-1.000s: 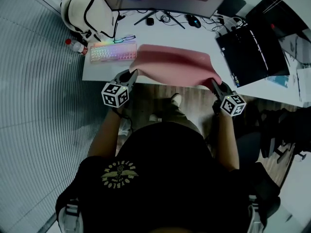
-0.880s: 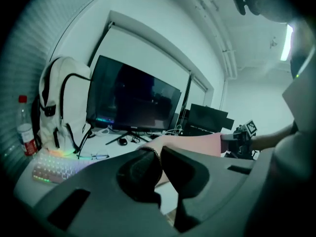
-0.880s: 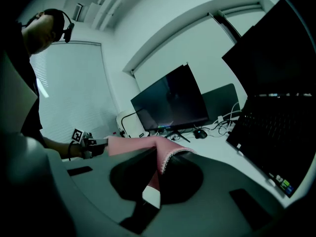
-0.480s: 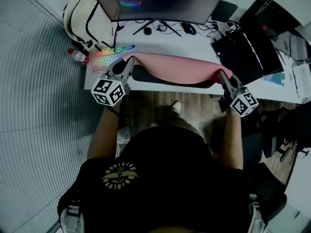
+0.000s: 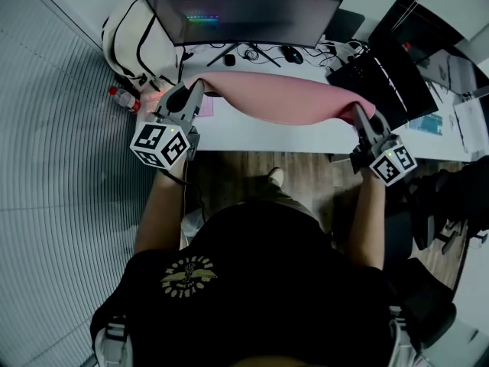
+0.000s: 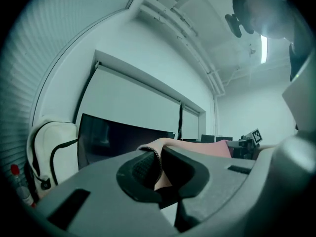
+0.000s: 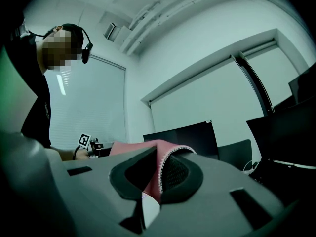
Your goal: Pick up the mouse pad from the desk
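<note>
The pink mouse pad hangs stretched between both grippers, lifted well above the white desk in the head view. My left gripper is shut on its left corner, my right gripper on its right corner. In the left gripper view the pad's stitched edge is pinched between the jaws of my left gripper, and the pad runs off to the right. In the right gripper view the pad's pink corner is clamped by my right gripper. The pad sags slightly in the middle.
A wide dark monitor stands at the desk's back. A white backpack and a bottle sit at the left, a black laptop at the right. Cables and a mouse lie behind the pad.
Both grippers have risen together with the mouse pad, which came off the desk and now covers the rainbow-lit keyboard from view. The jaws stayed closed.
</note>
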The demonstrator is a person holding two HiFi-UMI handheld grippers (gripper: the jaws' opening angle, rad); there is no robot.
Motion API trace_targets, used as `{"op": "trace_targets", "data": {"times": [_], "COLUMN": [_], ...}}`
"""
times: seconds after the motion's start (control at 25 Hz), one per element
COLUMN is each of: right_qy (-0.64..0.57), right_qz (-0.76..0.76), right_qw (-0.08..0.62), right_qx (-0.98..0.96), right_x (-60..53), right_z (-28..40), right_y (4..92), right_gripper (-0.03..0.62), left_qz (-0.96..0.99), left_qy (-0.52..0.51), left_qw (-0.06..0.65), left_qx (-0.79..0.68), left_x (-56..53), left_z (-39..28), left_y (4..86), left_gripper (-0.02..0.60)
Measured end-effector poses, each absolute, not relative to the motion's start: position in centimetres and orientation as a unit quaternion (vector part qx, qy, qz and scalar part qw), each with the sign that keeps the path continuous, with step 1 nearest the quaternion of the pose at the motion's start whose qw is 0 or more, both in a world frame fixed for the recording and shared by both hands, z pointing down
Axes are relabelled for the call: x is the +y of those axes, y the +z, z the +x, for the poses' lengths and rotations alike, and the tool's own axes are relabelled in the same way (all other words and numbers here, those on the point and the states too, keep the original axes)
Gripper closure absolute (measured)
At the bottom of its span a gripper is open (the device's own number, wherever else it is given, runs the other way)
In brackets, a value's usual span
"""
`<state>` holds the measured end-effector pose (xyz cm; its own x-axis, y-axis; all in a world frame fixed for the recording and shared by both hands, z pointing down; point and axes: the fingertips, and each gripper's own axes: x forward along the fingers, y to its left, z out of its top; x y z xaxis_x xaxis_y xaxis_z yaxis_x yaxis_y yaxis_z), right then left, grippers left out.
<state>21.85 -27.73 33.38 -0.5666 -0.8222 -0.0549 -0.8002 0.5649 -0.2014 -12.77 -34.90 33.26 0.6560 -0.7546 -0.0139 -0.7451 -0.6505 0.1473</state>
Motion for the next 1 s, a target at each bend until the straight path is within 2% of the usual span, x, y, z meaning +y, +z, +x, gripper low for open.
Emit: {"op": "trace_targets", "data": {"times": [0.52,1.0], "right_qy": [-0.016,0.024], "right_qz": [-0.44,-0.439], "right_qw": [0.094,0.099], "right_qx": [0.893,0.893], "right_x": [-27.4,-26.4], "right_z": [20.3,19.9], "right_y": [25.0,20.3], "right_gripper": [0.577,0.576], "left_qz": [0.907,0.908], "left_qy": [-0.069,-0.083], "left_qw": [0.002,-0.022], "left_qx": [-0.415,-0.411], "left_x": [-34.1,-32.9], "left_z": [-14.1,-14.6], "left_y": [24.0,20.3], "left_gripper": [0.558,0.56]}}
